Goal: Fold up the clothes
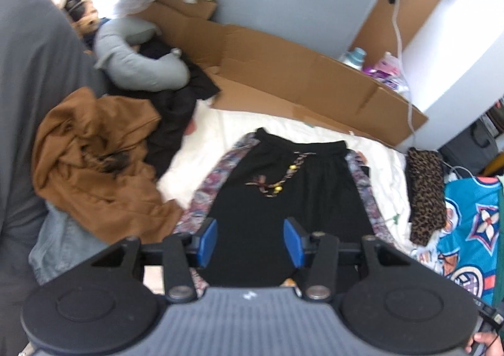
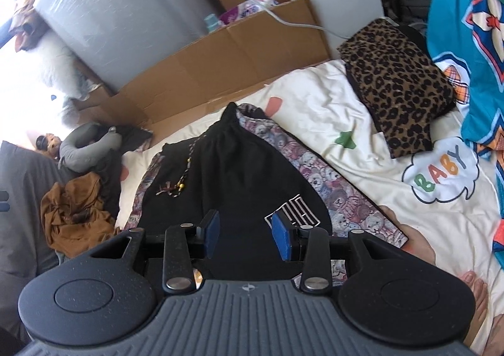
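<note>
Black shorts [image 1: 277, 198] with patterned side panels lie spread flat on a white bedsheet [image 1: 220, 132], waistband away from me, a beaded drawstring [image 1: 283, 178] across the front. My left gripper [image 1: 250, 238] hovers open over the near part of the black fabric, nothing between its blue pads. In the right wrist view the same shorts [image 2: 233, 176] show a white logo [image 2: 293, 215] near the hem. My right gripper [image 2: 244, 234] is open above that hem, empty.
A brown jacket [image 1: 94, 160] and dark clothes pile up at the left, with a grey neck pillow [image 1: 135, 63] behind. Flattened cardboard [image 1: 283, 72] lines the far side. A folded leopard-print garment [image 2: 397, 82] and a blue patterned cloth [image 2: 466, 41] lie right. A person's bare feet [image 2: 472, 293] rest beside the hem.
</note>
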Demonstrator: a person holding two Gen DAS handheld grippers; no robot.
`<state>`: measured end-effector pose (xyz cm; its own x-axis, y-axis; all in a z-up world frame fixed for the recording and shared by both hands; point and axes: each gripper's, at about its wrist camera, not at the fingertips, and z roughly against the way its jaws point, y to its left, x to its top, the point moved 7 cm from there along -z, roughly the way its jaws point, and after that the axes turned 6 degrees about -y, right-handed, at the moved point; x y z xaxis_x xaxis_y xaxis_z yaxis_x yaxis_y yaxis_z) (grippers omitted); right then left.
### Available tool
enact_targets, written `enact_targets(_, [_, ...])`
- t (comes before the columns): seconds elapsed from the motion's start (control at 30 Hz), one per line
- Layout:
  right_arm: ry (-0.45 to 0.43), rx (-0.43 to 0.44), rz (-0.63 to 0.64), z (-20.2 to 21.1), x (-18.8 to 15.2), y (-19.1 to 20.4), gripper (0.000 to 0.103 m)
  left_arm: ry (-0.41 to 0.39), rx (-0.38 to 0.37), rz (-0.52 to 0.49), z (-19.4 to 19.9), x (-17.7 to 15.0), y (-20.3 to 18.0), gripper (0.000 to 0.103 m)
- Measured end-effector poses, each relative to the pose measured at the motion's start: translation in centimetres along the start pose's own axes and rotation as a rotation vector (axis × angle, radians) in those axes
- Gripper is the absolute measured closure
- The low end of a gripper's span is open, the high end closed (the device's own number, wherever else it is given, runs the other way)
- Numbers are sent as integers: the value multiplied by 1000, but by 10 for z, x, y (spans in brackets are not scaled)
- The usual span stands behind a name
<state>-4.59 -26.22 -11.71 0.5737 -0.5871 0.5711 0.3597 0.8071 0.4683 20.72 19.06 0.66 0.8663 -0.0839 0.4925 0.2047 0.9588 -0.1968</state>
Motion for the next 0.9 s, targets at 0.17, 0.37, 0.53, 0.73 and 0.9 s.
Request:
enact_targets(0.17, [-11, 6, 3, 0, -18, 8, 55, 2, 26, 28, -12, -26, 38, 53])
enact_targets(0.37, [21, -18, 22, -7, -48, 7, 55, -58, 3, 125, -29, -65, 80, 54])
enact_targets(0.53, [59, -17, 61, -22, -70, 13, 55, -21, 40, 166, -56, -101, 114, 54])
enact_targets(0.73, [95, -15, 48, -40, -93, 12, 55, 28, 74, 222, -90, -141, 144, 55])
enact_targets(0.9, [105, -8, 68, -50, -107, 12, 55, 57, 77, 220, -126, -164, 152, 67])
